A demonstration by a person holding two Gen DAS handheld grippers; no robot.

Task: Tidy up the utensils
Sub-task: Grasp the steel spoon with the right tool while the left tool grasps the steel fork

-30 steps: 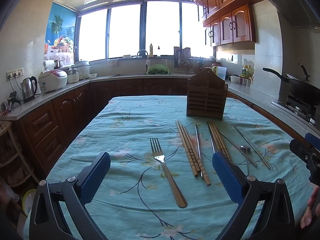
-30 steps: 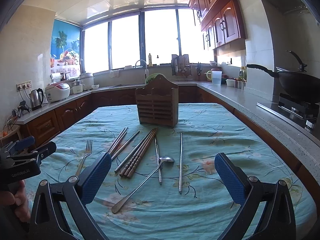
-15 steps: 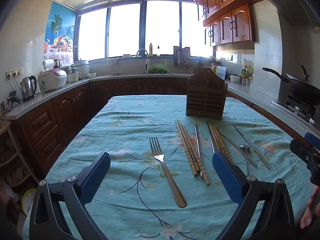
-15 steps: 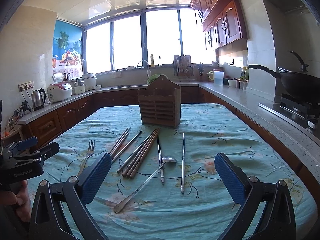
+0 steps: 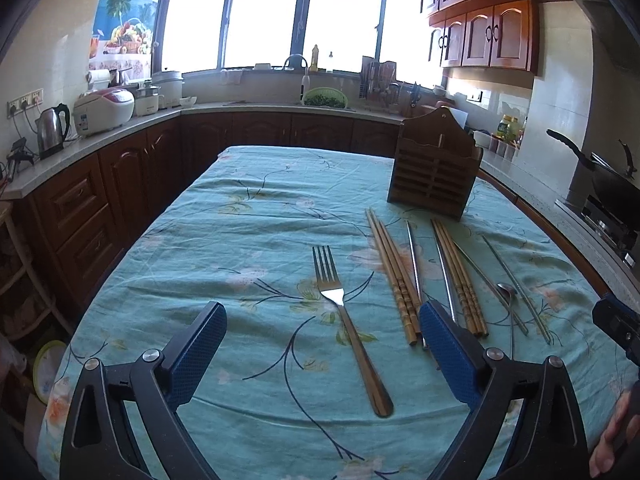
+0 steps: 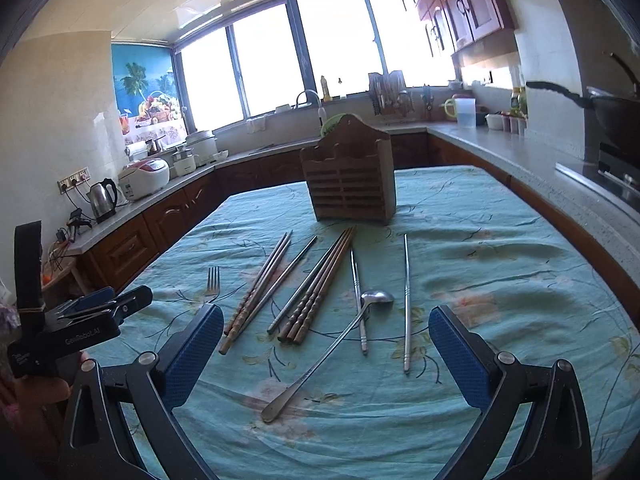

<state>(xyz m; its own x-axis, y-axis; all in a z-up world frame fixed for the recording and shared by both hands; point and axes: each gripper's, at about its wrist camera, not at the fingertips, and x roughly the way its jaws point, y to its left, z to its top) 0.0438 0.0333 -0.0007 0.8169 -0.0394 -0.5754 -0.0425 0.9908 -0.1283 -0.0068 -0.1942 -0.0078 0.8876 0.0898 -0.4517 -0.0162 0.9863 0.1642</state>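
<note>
Left wrist view looks down the length of the table, which is draped in a teal flowered cloth, and nothing has been put away yet. Furthest left of the utensils lies the fork, alone near the middle of the cloth, tines away and handle running back toward the near edge. The left gripper hangs over that handle with its jaws spread wide on either side of it; they have just been narrowing a touch, with the fork below and between them but not touched. To the fork's right come the wooden chopsticks in a loose bundle, then a second bundle mixed with steel ones, then the long spoon close to the right edge. The wooden holder stands upright at the far right, beyond all their tips, its slots empty as far as I can see. In the right wrist view the right gripper is likewise released, holding nothing, poised above the spoon's thin handle and the steel chopsticks beside it. I would judge the fork light, stiff and slippery, lying flat on soft cloth that may bunch under the pads. The best hold looks to be across the narrow part of the handle just behind the tines, so it hangs steady and can be tipped upright into the holder.
</note>
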